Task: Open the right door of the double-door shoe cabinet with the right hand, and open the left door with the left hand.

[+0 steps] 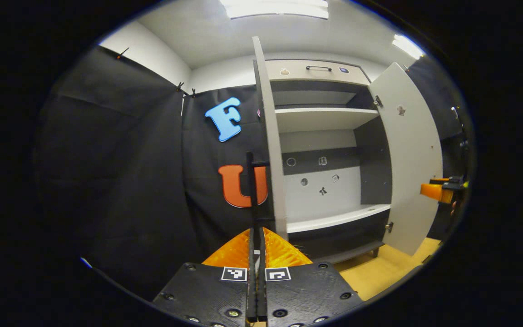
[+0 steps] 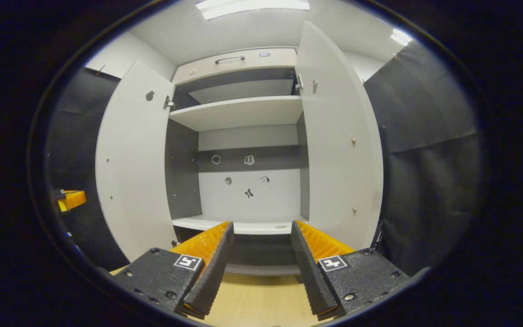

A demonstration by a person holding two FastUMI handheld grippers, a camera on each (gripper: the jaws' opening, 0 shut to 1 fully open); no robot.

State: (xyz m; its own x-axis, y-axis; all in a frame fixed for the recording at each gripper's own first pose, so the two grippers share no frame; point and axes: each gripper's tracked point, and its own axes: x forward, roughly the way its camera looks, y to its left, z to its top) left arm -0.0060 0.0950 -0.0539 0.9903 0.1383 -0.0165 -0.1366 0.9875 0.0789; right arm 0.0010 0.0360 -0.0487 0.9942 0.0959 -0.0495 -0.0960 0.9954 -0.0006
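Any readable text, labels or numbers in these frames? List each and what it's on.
No readable words or numbers.
Markers on the left claw, which is shut on the door handle: black-and-white patterns, no text.
Markers on the open right claw: patterns too.
Stickers on the cabinet back panel: too small to read.
Sticker on the drawer front: too small to read.

The shoe cabinet [image 2: 243,113] is seen standing with both doors swung wide: the left door [image 2: 132,168] and right door [image 2: 338,136], pale grey, are held outward. What seems a dark handle [image 1: 251,190] is carried on the left door.
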